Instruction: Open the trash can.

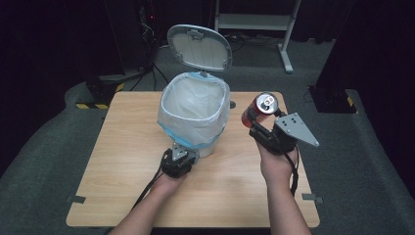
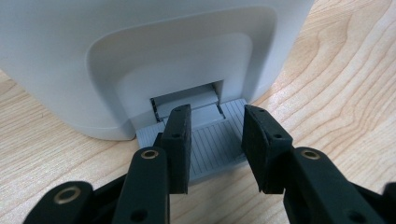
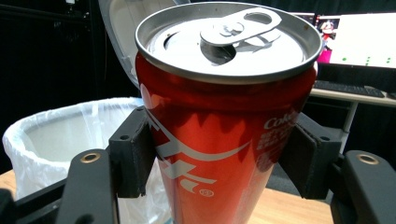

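Light wooden table [image 1: 122,171] on grey carpet, dark room around it; black stands and cables at far left, a white frame at far right. Tape tabs at the near left and near right table corners.

White pedal bin [image 1: 194,116] stands at table centre toward the far edge, lid [image 1: 199,48] tipped up and back, clear liner bag [image 1: 172,125] folded over the rim and hanging down its sides.

Left gripper [image 1: 180,157] is low at the bin's near base. In the left gripper view its jaws are parted with nothing clamped between them, resting over the ribbed grey pedal [image 2: 215,144] that juts from the bin's recess.

Right gripper [image 1: 255,121] is held above the table's right side, just right of the bin, jaws clenched on the sides of a red soda can [image 1: 261,108]. Can is upright, tab opened, top level with the bin rim and apart from it.

Open wood left of the bin and across the near half; right edge lies close under the right hand
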Tool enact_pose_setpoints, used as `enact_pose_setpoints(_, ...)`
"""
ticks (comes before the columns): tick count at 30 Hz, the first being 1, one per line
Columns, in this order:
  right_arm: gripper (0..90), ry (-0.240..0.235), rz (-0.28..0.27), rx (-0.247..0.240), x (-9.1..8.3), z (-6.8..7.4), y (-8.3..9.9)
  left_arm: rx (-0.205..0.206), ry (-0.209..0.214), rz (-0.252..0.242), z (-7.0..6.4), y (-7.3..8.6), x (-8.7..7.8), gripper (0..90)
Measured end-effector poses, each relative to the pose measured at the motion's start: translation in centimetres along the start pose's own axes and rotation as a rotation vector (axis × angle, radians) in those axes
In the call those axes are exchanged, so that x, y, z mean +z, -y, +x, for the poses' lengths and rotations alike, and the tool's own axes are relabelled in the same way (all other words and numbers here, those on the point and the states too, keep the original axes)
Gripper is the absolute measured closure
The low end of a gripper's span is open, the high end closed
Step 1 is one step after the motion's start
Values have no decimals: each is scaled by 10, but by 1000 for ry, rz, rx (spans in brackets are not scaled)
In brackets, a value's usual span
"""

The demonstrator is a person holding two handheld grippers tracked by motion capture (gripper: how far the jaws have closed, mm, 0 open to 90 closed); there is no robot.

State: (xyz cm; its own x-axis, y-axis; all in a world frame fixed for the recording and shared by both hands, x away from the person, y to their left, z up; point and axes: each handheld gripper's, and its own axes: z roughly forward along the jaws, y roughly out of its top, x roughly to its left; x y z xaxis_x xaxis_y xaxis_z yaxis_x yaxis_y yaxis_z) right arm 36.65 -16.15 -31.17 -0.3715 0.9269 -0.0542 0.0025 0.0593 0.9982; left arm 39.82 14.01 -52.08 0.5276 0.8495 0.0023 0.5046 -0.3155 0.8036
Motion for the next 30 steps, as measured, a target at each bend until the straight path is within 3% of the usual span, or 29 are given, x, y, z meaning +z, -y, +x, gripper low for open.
enact_pose_setpoints(14, 339, 2, -14, -37, 19, 21, -27, 8, -2, 1, 0, 0, 0, 626)
enact_pose_setpoints(30, 340, -53, -54, -62, 47, 54, -61, 9, -1, 4, 0, 0, -1, 626)
